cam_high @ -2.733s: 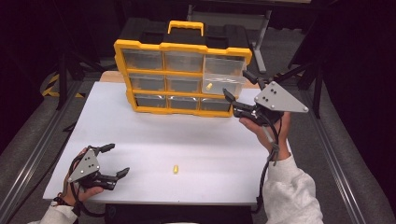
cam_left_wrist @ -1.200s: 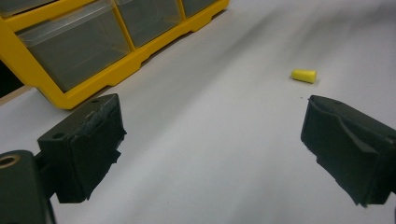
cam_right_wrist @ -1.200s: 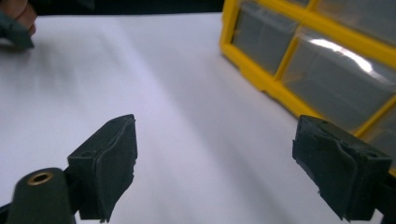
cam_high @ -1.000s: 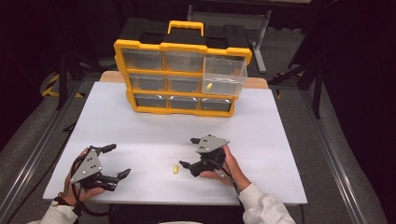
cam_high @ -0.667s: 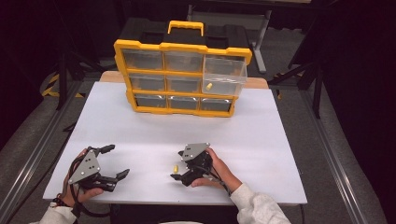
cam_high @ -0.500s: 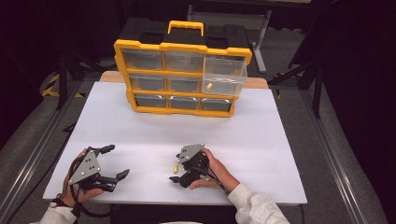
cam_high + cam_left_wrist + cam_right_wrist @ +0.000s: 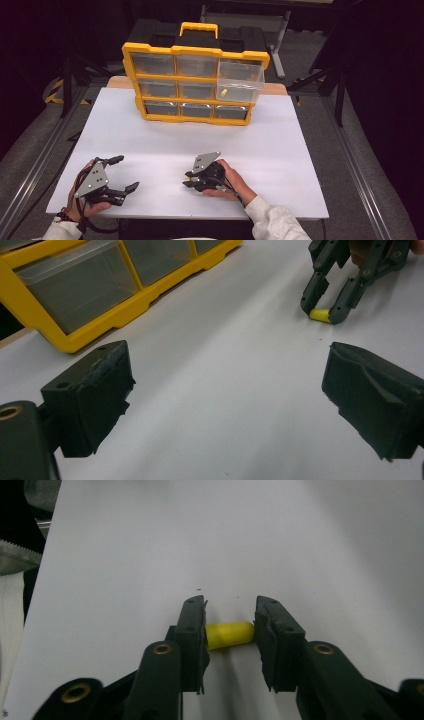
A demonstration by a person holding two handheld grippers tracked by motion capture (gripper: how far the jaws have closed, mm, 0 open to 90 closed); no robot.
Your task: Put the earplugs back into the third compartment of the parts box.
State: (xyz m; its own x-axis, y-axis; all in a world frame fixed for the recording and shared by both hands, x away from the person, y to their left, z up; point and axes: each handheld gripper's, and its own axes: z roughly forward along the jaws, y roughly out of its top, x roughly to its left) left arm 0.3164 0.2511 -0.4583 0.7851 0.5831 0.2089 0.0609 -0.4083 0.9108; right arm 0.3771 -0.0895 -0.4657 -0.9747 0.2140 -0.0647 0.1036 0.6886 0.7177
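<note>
desk (image 7: 280, 150): white, flat, dark floor around
organizer (image 7: 195, 82): yellow, far edge, one drawer pulled out
right gripper (image 7: 230, 630): jaws just closed, clamping yellow plug (image 7: 229, 634)
left gripper (image 7: 225, 405): jaws spread, nothing held

Yellow plug (image 7: 229, 634) ends hidden between pads, tiny under right gripper (image 7: 189, 180) from above, organizer (image 7: 75, 295) cropped at top edge.

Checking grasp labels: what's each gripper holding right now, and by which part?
Right gripper has just closed on the small yellow plug, fingers pressing its two ends as it lies on the white table. Left gripper is open, holding nothing.
</note>
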